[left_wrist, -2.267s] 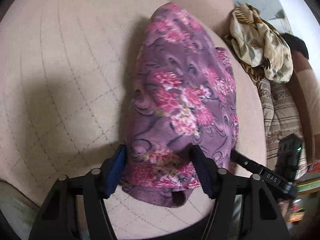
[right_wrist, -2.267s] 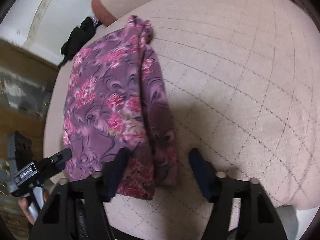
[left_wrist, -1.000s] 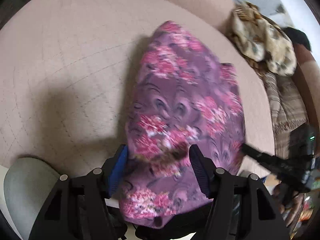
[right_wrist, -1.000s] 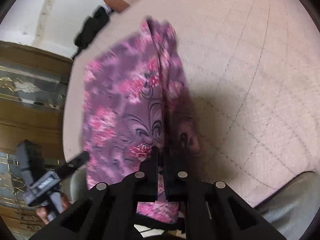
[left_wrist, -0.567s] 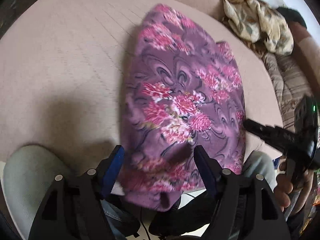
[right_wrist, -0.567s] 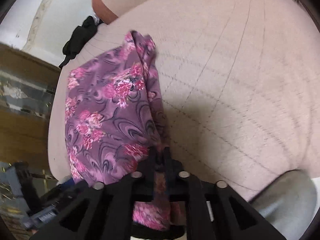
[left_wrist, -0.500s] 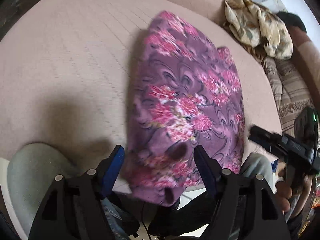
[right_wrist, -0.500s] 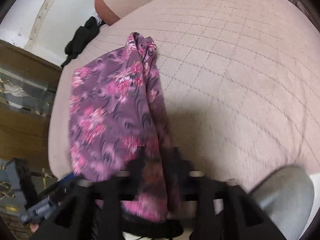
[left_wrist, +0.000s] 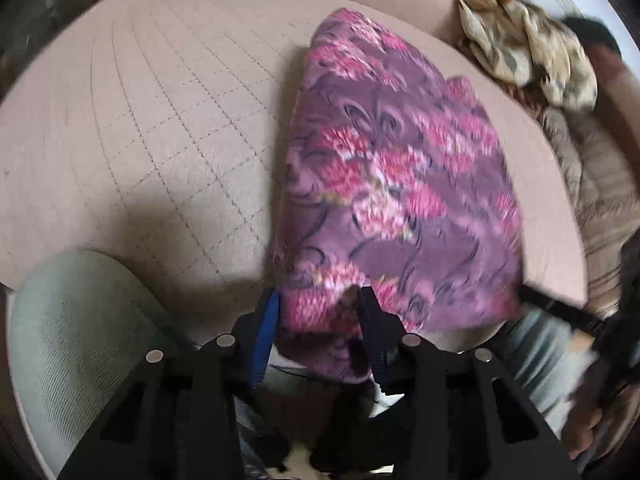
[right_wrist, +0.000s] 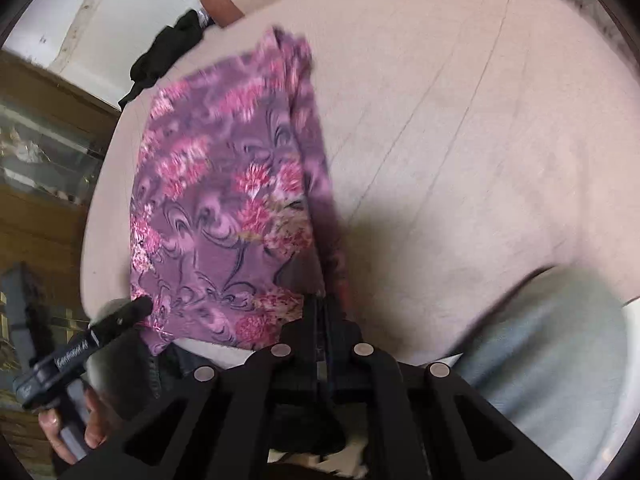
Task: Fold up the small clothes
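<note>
Gripping: right hand-held gripper (right_wrist: 324,308) is clenched on the near right edge of the purple floral garment (right_wrist: 224,216); its two fingers are pressed together with cloth pinched between them.
Left hand-held gripper (left_wrist: 318,312): fingers stand apart, one on each side of the garment's near hem; the blue-padded finger (left_wrist: 266,330) is at the cloth's left edge, the black finger (left_wrist: 370,320) presses into the cloth on the other side. Cloth sits between them but is not squeezed flat; I read it as released, not clamped.
Garment position: purple floral garment (left_wrist: 392,184) lies ahead of both grippers, stretching away from them over a beige quilted cushion (left_wrist: 160,120). Its near hem hangs past the cushion's front edge, at the fingertips.
Garment shape: folded lengthwise; in the right wrist view a doubled layer runs along the side straight ahead of the right gripper.
Cross view: the left gripper's black body (right_wrist: 84,344) shows to the left of the right gripper, held in a hand (right_wrist: 72,428), its tip at the garment's near left corner.
Surroundings: a beige patterned cloth (left_wrist: 524,44) is heaped far ahead and right of the left gripper, apart from the garment. A black item (right_wrist: 168,52) lies beyond the garment's far end. A grey-green trouser knee (left_wrist: 76,344) sits just left of the left gripper.
Image quality: both views are motion-blurred; fine detail of the hem is unclear.
</note>
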